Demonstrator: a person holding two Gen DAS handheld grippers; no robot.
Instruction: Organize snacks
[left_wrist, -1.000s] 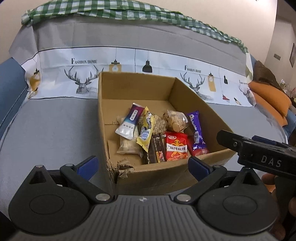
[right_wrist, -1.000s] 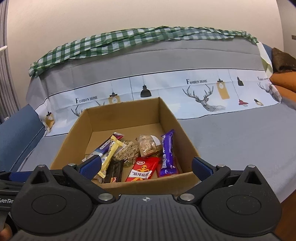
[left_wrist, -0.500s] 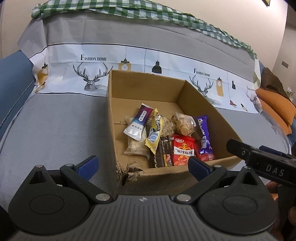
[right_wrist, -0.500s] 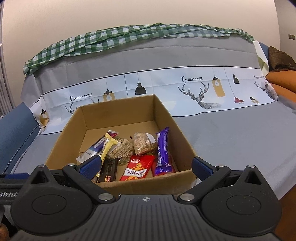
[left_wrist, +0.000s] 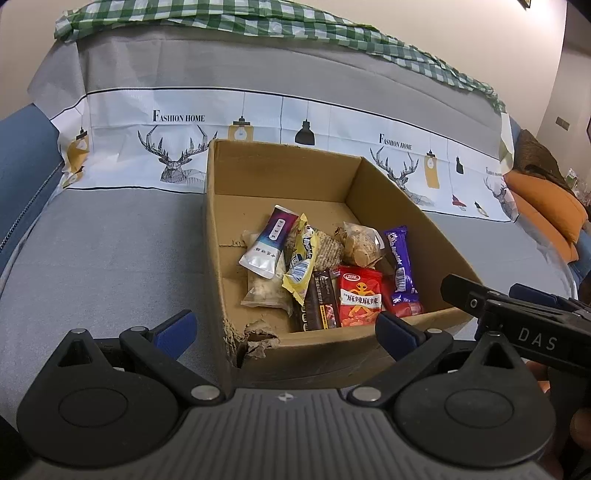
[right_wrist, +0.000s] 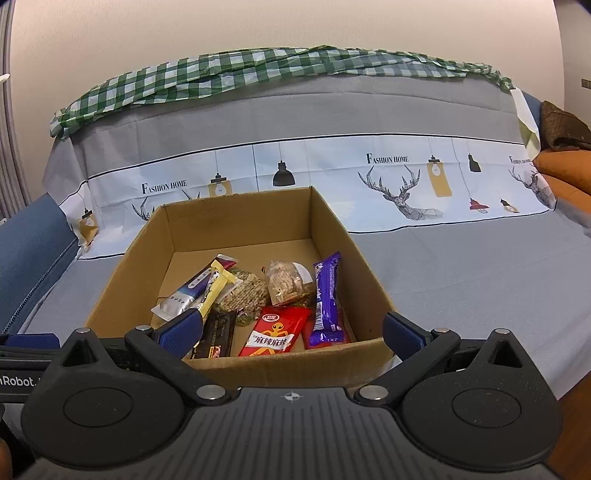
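Well, handling: these snacks look light, soft and crinkly; foil wrappers will slip, and the biscuits (left_wrist: 360, 243) in clear film would likely crush under a hard pinch.
Hold: I would take a packet by its flat sealed end, such as the top edge of the red packet (left_wrist: 360, 301).
Where: all lie heaped inside the cardboard box (left_wrist: 280, 173) on the covered sofa (left_wrist: 103, 266), toward its near right part.
Looks: purple bar (left_wrist: 400, 271) against the right wall, yellow wrapper (left_wrist: 303, 262) over a dark bar (left_wrist: 320, 306), silver-purple sachet (left_wrist: 269, 242) to the left; what lies beneath them I cannot make out well.
Box: near wall torn at the left corner.
Left claw (left_wrist: 284, 328): fingers apart, empty, short of the box.
Right claw (right_wrist: 291, 334): fingers apart, empty, at the near rim.
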